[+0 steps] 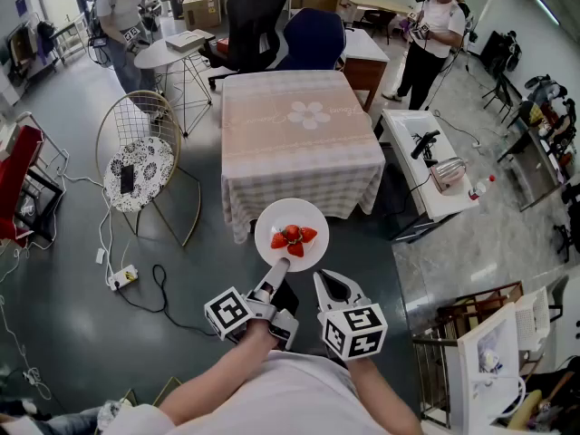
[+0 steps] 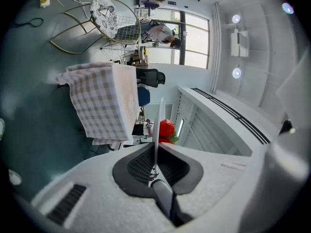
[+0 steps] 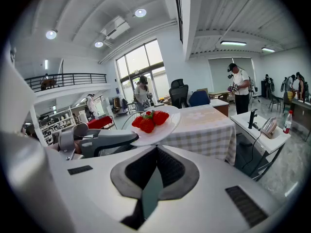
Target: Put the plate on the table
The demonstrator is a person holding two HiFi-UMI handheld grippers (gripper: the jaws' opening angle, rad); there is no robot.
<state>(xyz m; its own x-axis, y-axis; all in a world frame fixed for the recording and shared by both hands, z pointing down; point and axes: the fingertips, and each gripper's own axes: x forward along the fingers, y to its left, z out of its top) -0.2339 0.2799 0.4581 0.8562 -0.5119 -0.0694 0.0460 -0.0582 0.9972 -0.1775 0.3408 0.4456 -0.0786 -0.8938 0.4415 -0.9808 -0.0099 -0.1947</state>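
A white plate with strawberries hangs in the air over the floor, just in front of the table with its checked cloth. My left gripper is shut on the plate's near rim. In the left gripper view the plate shows edge-on between the closed jaws of the left gripper, with a strawberry beyond. My right gripper is just right of the left one, below the plate, shut and holding nothing. In its own view the right gripper has its tips together under the plate.
A wire chair with a patterned cushion stands left of the table. A low white bench with gear is on the right. Office chairs sit behind the table. A power strip and cables lie on the floor. People stand at the back.
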